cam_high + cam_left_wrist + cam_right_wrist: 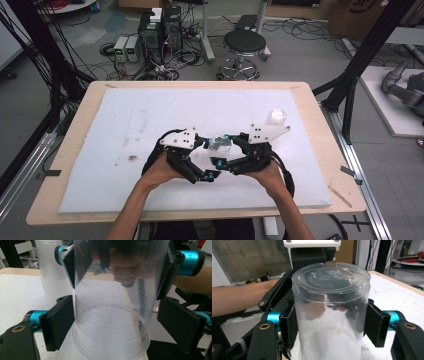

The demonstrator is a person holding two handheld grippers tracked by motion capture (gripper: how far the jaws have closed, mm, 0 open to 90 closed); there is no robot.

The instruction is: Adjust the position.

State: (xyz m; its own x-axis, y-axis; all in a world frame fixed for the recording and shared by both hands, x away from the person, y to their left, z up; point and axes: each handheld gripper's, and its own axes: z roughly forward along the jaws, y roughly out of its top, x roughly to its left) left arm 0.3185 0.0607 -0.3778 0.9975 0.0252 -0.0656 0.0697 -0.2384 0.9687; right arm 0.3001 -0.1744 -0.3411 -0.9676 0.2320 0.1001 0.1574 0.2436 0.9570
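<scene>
Near the counter's [75, 150] front edge, the left hand-held gripper [214, 159] and right hand-held gripper [223, 150] meet around a clear plastic cup [219, 144] (held between them above the white foam mat [125, 120]). Both sets of jaws clamp its walls. Farther back stands a stack of clear cups [275, 117].

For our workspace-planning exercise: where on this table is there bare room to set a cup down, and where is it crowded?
Free: the white mat left of the left gripper, the strip behind both grippers, and the near edge by the forearms. Crowded: the middle, where the left and right gripper meet at the clear cup, and the right rear by the cup stack.
</scene>
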